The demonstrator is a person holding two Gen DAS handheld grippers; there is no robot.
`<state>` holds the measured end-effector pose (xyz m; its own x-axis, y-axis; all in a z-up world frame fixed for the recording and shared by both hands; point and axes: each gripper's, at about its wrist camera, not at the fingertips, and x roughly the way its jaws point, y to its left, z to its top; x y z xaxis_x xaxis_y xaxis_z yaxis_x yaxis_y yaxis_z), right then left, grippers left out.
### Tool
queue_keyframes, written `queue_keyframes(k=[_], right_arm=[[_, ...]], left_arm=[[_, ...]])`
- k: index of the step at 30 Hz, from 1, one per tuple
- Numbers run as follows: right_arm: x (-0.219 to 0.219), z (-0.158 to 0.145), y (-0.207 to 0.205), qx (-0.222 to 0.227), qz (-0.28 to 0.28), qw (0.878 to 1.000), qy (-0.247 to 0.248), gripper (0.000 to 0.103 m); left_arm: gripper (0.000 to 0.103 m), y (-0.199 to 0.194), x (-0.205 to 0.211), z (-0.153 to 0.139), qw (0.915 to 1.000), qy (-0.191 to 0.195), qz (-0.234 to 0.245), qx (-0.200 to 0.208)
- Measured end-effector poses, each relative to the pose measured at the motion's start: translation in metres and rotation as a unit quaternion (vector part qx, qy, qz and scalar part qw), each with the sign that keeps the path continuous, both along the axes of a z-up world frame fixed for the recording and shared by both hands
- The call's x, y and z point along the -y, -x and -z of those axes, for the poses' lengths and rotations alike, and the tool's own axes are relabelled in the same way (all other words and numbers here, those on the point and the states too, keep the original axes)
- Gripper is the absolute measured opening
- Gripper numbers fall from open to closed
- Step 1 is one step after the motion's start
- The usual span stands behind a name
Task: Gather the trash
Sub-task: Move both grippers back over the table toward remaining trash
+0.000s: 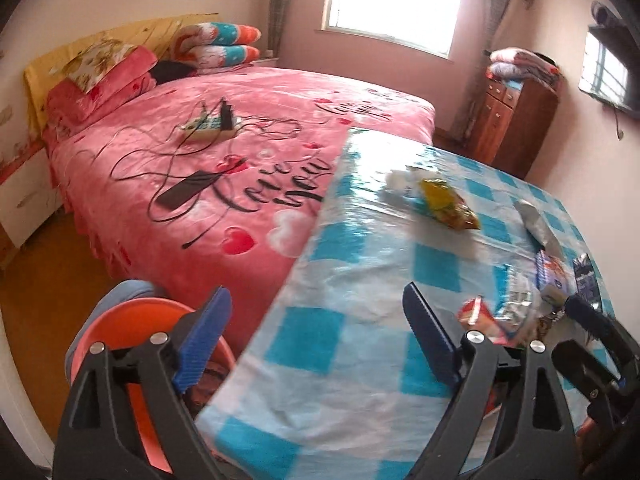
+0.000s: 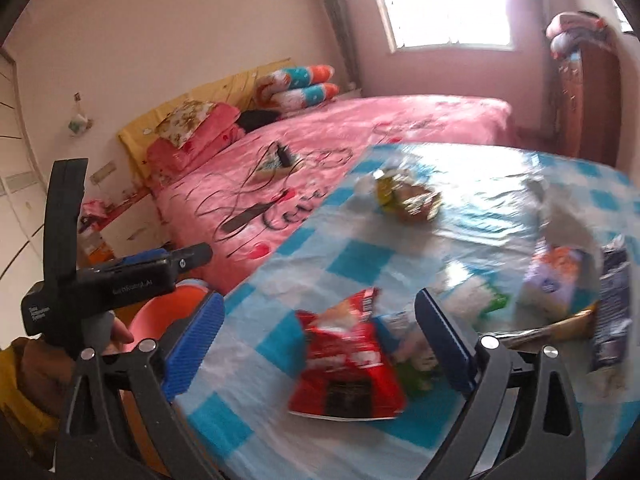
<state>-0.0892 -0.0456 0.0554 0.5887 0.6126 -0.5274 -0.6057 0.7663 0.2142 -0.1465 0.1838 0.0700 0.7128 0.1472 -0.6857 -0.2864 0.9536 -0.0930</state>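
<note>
wrappers (image 2: 346,354) litter blue-checked table (image 1: 352,344) beside pink bed (image 1: 208,148).

Daylight came from the window (image 1: 394,2), which was blown out to white in both views and washed the wall beside it pale pink. The plastic cover on the worktop (image 1: 360,280) threw back bright glare in streaks. Motion blur smeared the wrappers, worst on the red packet (image 2: 346,354) in the right wrist view. The bed (image 1: 224,152) stayed fairly sharp. Fisheye bending curved the room's edges, and dark corners ringed each frame.
</note>
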Motion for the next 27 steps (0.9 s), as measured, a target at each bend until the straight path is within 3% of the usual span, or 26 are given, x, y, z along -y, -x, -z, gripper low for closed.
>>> queue_keyframes(k=[18,27], right_arm=[[0.076,-0.014,-0.011,0.061,0.091,0.994,0.003,0.095],[0.116,-0.012,-0.029,0.051,0.131,0.99,-0.011,0.095]], left_arm=[[0.089,-0.033,0.099,-0.022,0.9956,-0.07,0.062,-0.006],[0.089,-0.047,0.138,-0.025,0.9916,-0.092,0.091,-0.006]])
